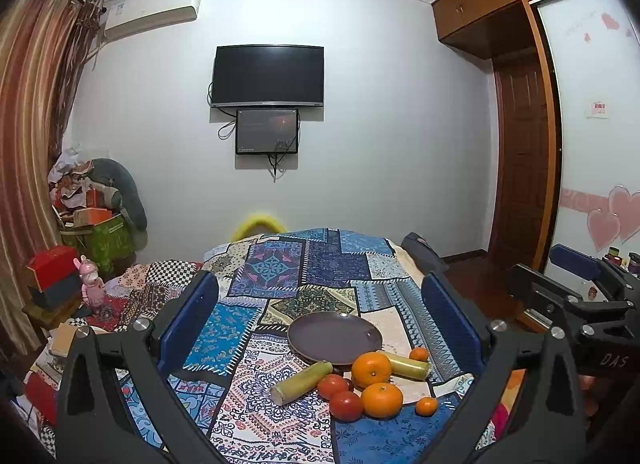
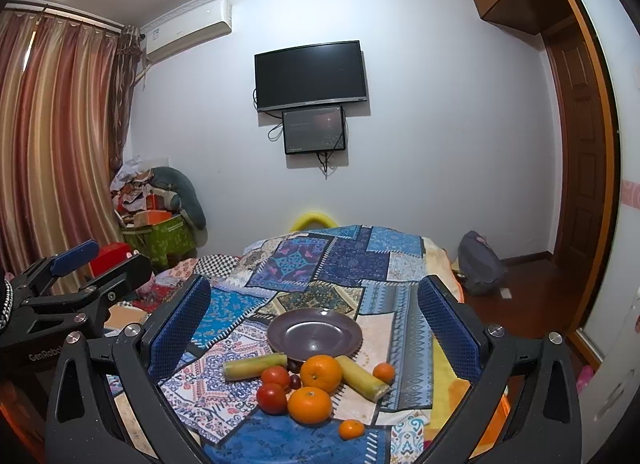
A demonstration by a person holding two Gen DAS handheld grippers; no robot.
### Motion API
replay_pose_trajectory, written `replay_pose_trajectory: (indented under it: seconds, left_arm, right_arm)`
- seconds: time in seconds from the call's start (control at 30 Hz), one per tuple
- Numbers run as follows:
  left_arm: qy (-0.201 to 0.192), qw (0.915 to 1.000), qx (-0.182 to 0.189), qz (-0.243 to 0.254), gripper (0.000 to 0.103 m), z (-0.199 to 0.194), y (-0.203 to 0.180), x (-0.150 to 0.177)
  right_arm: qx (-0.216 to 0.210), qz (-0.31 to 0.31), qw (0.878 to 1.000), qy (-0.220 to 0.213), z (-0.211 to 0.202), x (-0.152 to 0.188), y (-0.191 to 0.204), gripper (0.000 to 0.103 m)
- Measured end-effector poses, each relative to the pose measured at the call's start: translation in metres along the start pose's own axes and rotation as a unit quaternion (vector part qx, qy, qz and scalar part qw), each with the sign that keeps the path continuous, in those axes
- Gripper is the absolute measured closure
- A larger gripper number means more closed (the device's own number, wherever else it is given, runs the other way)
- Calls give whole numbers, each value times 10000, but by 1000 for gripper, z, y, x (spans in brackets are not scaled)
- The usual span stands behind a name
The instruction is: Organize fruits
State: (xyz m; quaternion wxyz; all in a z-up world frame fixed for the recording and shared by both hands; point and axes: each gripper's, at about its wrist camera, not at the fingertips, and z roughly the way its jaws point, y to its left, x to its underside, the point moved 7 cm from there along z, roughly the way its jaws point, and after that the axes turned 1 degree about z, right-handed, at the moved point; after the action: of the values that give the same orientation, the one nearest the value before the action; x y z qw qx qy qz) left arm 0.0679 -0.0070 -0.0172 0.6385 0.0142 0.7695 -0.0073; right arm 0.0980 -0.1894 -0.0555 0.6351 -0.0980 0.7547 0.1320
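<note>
Left wrist: round glossy plate (image 1: 334, 338), smooth oranges (image 1: 371, 369) beside.

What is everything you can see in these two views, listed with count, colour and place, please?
plate: 1, dark purple-brown, on the patchwork cloth, nothing on it
large oranges: 2, orange, just in front of the plate
small oranges: 2, orange, right side of the pile
tomatoes: 2, red, left of the large oranges
cane-like sticks: 2, yellow-green, lying either side of the pile
small dark fruits: dark red, between tomatoes and plate, count unclear
television: 1, black, on the wall
left hand-held gripper: black with blue pads, open, above the cloth
right hand-held gripper: same, open
</note>
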Motion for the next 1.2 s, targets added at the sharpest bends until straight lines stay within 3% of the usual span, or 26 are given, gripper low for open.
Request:
replay_pose_trajectory:
  seconds: [1.2]
  left_arm:
    - [-34,10000,18,-77,0,-3,1,-2]
  right_arm:
    - [-27,-57,10000,-21,-1,-3,4,0]
